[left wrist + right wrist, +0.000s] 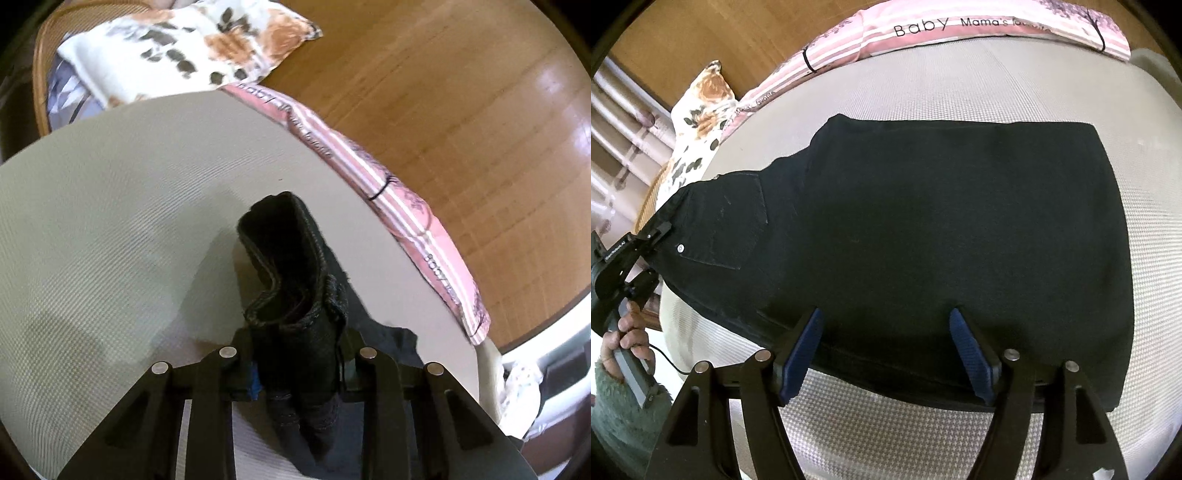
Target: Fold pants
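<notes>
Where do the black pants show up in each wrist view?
Left wrist: the black pants, waistband bunched, lower centre, clamped in the left gripper.
Right wrist: black pants spread flat across the middle; left gripper at left edge.
Shared landmark: pink striped cloth.

Black pants [923,221], pink striped blanket [960,33], floral pillow [184,48], blue-padded tongs [886,350]
</notes>
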`<state>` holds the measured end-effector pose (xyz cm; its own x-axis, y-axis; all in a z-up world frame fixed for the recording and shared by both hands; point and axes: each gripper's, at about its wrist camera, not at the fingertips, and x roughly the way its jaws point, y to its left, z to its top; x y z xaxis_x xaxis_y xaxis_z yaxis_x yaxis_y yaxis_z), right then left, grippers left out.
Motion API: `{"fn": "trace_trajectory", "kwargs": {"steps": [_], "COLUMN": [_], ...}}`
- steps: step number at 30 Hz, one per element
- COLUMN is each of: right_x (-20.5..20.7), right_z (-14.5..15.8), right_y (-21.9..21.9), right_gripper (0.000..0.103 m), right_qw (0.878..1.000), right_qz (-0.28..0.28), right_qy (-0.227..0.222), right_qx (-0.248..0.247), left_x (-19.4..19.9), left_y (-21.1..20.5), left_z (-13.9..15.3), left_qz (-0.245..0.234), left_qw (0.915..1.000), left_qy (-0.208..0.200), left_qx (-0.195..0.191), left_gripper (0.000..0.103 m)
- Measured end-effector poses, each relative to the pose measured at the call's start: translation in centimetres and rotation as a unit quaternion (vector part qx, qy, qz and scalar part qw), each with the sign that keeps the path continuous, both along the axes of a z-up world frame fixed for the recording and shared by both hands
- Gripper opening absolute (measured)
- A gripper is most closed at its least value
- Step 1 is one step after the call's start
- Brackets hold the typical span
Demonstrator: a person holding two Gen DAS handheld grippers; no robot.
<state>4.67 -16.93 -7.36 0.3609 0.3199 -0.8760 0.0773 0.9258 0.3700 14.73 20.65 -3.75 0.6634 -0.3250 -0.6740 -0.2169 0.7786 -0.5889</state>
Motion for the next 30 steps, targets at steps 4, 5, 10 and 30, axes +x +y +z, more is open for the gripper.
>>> {"fn": "trace_trajectory", "kwargs": {"steps": [4,5,10,30], "right_x": [-0.5,-0.6,-1.1,-3.6], "right_z": [1.4,1.8,3.8,4.8], "right_y": [-1.1,-1.5,-3.9,-14.2], "right_gripper": [0.070,0.070,0.070,0.070], "right_qw": [1.000,0.999,0.997,0.983], "right_qz": [-0.016,-0.019,-0.051,-0.164], "right_qy": [-0.021,-0.026,-0.051,-0.065], "right_qx": [0.011,0.013,0.020,0.043], "left_x": [-0.2,-0.1,0.6,0.2], "left_y": [-1.8,-2.6,-6.3,-28.2], "left_z": [2.1,2.9,5.5,4.3], "left_qz": [-0.023,-0.033,-0.079,-0.339], "left_qw": [0.9995,0.9991,0.9954,0.9391], "left_qy": [-0.020,-0.027,-0.053,-0.035], "left_qx": [0.005,0.006,0.009,0.045], "left_gripper": [0.028,0.028,0.028,0.027]}}
